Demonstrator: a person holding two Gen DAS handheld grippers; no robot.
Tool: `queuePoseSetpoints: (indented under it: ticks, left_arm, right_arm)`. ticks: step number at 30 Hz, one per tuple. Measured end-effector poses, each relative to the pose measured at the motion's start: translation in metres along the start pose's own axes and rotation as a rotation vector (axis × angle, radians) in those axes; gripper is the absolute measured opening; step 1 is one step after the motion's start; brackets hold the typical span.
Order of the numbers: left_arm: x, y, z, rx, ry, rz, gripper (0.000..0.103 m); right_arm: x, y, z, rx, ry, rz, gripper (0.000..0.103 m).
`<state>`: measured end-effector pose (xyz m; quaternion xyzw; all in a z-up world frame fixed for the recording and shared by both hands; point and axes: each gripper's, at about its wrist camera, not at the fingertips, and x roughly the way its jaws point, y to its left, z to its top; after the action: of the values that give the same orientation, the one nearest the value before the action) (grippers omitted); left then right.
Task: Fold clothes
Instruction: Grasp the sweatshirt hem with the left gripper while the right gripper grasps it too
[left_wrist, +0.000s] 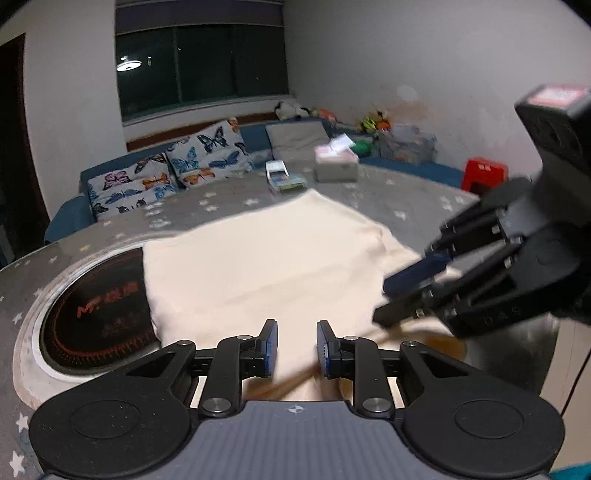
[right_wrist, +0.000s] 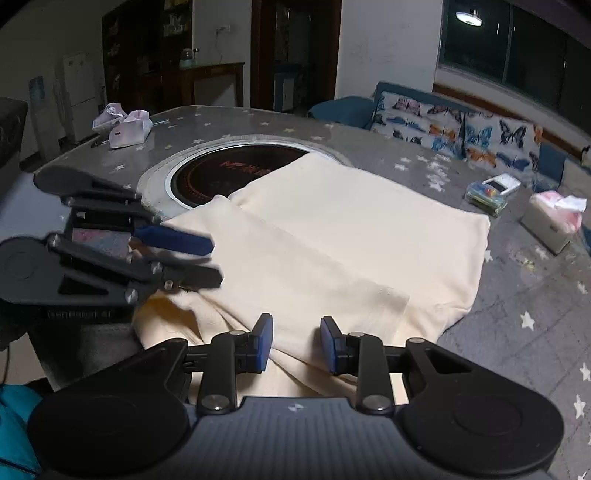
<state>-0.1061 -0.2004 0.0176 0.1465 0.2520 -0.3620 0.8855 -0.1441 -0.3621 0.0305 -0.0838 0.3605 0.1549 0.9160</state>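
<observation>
While my left tongs (left_wrist: 293, 349) gape empty at bottom centre, the cream garment (left_wrist: 266, 258) fills mid-frame, covering part of the cooktop (left_wrist: 99, 314) at left. From the right view, my right tongs (right_wrist: 296, 343) also gape empty over the garment's near edge; a tissue box (right_wrist: 550, 225) sits on the surface (right_wrist: 517, 295) at right.

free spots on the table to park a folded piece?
Bare tabletop right of the cream garment, short of the tissue box. Also between the cooktop and pink bag. Near edge crowded: both tools over cloth.
</observation>
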Motion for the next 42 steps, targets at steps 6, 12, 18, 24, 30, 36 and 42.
queuePoseSetpoints:
  ticks: [6,12,18,24,30,36,42]
  left_arm:
    - [-0.002,0.001,-0.007,-0.004,-0.002,-0.005,0.025]
    - [-0.011,0.006,-0.010,-0.014,-0.004,-0.002,0.027]
    - [-0.036,0.022,-0.013,-0.007,-0.009,0.002,0.027]
    - [-0.057,0.011,-0.031,0.139,0.014,-0.025,0.037]
    - [-0.044,-0.011,-0.038,0.246,-0.004,-0.031,0.041]
    - [-0.033,-0.013,-0.031,0.239,-0.042,-0.042,0.016]
    - [-0.029,0.009,-0.010,0.102,-0.058,-0.044,0.009]
  right_arm:
    - [-0.009,0.002,0.005,-0.006,-0.028,-0.008,0.028]
    - [-0.010,-0.002,-0.004,0.023,-0.015,-0.008,0.028]
    - [-0.011,-0.013,-0.015,0.055,0.011,-0.014,0.028]
    - [-0.025,-0.014,-0.011,0.037,-0.001,-0.005,0.029]
    - [-0.035,-0.012,-0.012,-0.012,0.022,-0.024,0.036]
    - [-0.048,0.000,-0.022,-0.124,0.059,-0.050,0.046]
    - [-0.052,0.023,-0.035,-0.319,0.060,-0.057,0.055]
